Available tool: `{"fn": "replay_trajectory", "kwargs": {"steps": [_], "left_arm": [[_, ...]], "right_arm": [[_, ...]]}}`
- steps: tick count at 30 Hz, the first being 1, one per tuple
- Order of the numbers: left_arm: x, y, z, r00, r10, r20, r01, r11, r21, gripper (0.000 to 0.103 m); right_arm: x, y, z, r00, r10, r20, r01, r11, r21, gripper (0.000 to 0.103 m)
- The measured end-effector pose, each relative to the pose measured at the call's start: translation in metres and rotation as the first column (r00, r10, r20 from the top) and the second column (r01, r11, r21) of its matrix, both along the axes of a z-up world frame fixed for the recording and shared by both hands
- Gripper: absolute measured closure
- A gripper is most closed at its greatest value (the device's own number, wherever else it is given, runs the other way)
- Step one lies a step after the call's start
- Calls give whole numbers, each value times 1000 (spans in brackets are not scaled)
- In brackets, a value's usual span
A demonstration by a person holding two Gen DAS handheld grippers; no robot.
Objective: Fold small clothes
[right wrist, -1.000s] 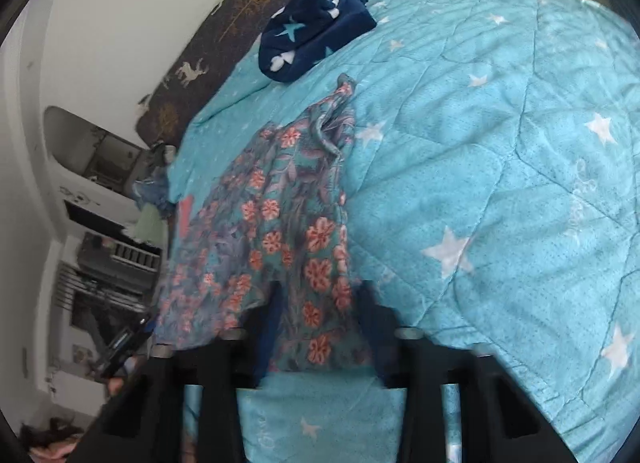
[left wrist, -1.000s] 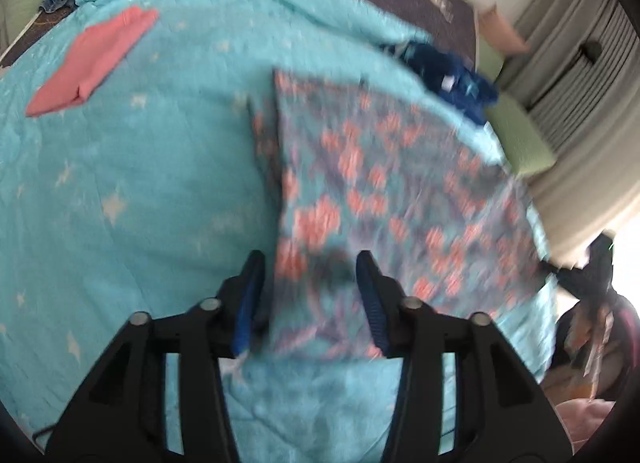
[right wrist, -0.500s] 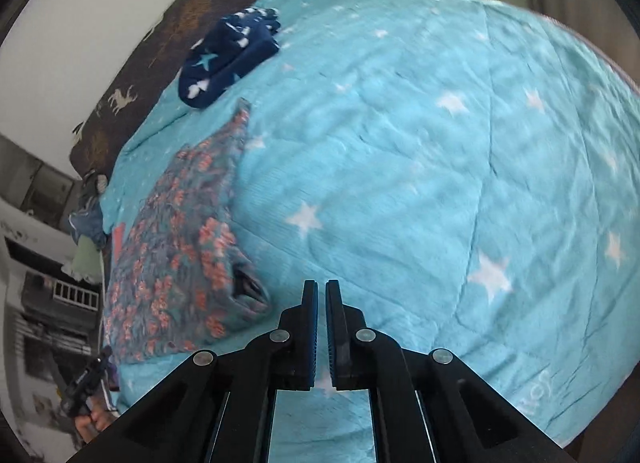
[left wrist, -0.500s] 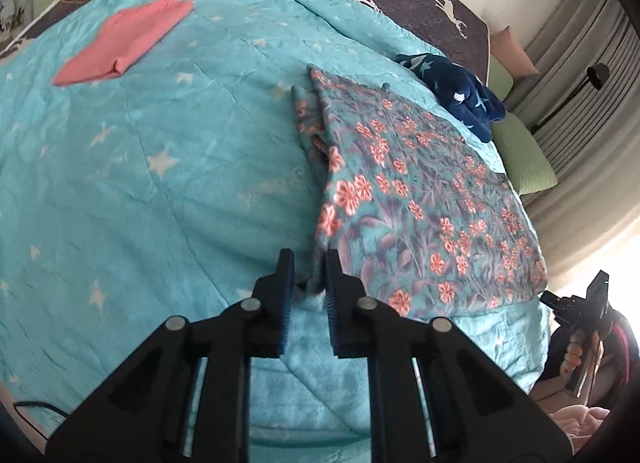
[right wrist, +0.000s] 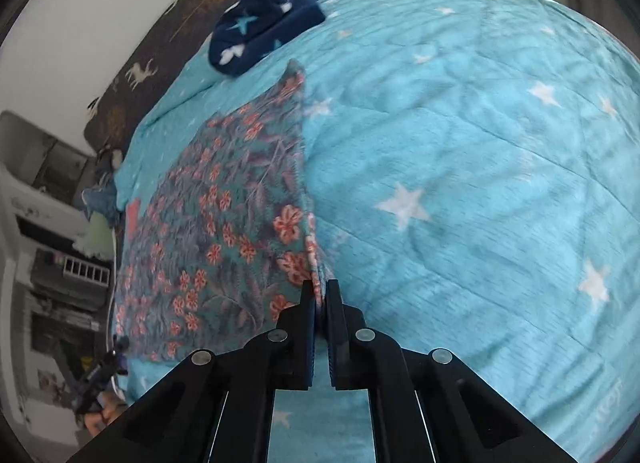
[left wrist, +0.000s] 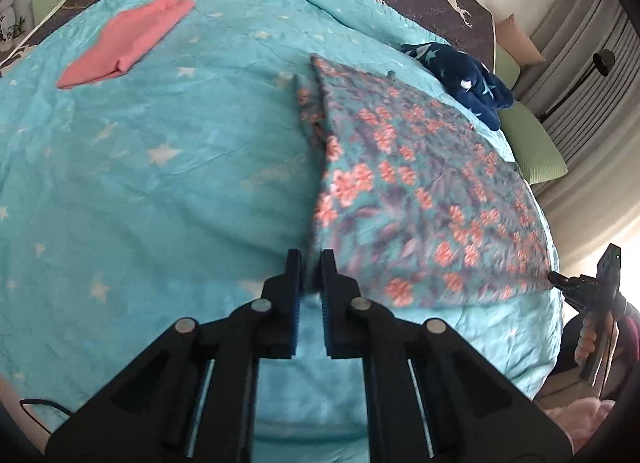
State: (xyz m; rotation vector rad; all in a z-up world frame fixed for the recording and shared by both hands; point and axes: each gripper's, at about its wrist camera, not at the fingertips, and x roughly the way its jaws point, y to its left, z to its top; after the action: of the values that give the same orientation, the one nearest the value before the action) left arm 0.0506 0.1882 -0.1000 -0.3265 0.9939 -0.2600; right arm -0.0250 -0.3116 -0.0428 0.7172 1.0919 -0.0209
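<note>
A floral garment (left wrist: 420, 191) with coral flowers lies spread on the teal star bedspread (left wrist: 160, 183). My left gripper (left wrist: 311, 259) is closing its jaws on the garment's near corner, and the cloth is pinched between the blue pads. In the right wrist view the same garment (right wrist: 224, 223) lies to the left, and my right gripper (right wrist: 321, 287) is shut on its near edge. From the left wrist view the right gripper (left wrist: 560, 281) holds the far-right corner. The near hem runs taut between the two grippers.
A folded pink cloth (left wrist: 128, 43) lies at the far left of the bed. A navy star-print garment (left wrist: 468, 79) is bunched beyond the floral one, with a green pillow (left wrist: 532, 147) beside it. Shelving (right wrist: 60, 263) stands past the bed's left edge.
The left jaws went from wide astride the garment's corner to nearly together on it. The right gripper moved from bare bedspread beside the garment onto its edge.
</note>
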Motion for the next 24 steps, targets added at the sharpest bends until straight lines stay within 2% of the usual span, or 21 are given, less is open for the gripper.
{"fn": "replay_trajectory", "kwargs": {"steps": [2,3,5,7,9,10,13,15,17,18,19,20,21,22,23,24], "left_arm": [[2,11,-9,1000,14,-22,-15,998,-64,89],[4,14,-13,999,23,-28,-25,995,-101,89],[4,12,-11,999,31,-23,-33,995,-96,89],[0,6,-2,1000,18,-2,-18,999,-45,88],[-4,0,12,999,-1,35,1,1000,-15,86],[-6,-1,19,998,-2,63,2,1000,-11,81],[-8,-3,38,989,-3,150,10,999,-40,69],[1,-9,45,982,-3,188,14,998,-57,69],[17,-18,42,980,-4,198,17,998,-62,69],[27,-24,37,981,-6,194,15,999,-40,69],[39,-28,26,986,12,164,-13,1000,10,69],[53,-31,10,994,51,95,-59,994,93,69],[61,-31,-6,997,73,38,-77,989,129,60],[61,-26,-12,995,89,50,-93,991,92,59],[57,-21,-10,993,93,73,-98,993,64,59],[55,-19,-8,993,89,71,-93,994,60,59]], "right_arm": [[-3,-6,-7,999,0,-45,-2,1000,-31,99],[-4,-8,-10,999,-1,-51,0,1000,-30,103],[-8,-13,-13,999,-25,-32,26,999,21,101],[-8,-13,-5,999,-32,-17,32,999,-5,98],[-4,-5,16,999,-18,31,21,994,-106,95],[-1,-1,23,998,-2,59,10,991,-131,95],[17,21,47,980,91,177,-72,991,-111,89],[36,39,52,964,155,217,-140,986,-86,85],[59,58,49,956,199,216,-183,979,-90,85],[69,65,47,953,214,216,-198,976,-91,85],[80,71,42,953,222,207,-208,974,-86,84],[89,72,33,960,215,181,-204,976,-81,84],[97,70,21,971,198,133,-187,978,-95,83],[103,65,6,984,169,61,-160,979,-128,88],[104,59,-7,988,149,32,-145,984,-102,96],[99,50,-15,992,120,50,-118,992,-48,103]]}}
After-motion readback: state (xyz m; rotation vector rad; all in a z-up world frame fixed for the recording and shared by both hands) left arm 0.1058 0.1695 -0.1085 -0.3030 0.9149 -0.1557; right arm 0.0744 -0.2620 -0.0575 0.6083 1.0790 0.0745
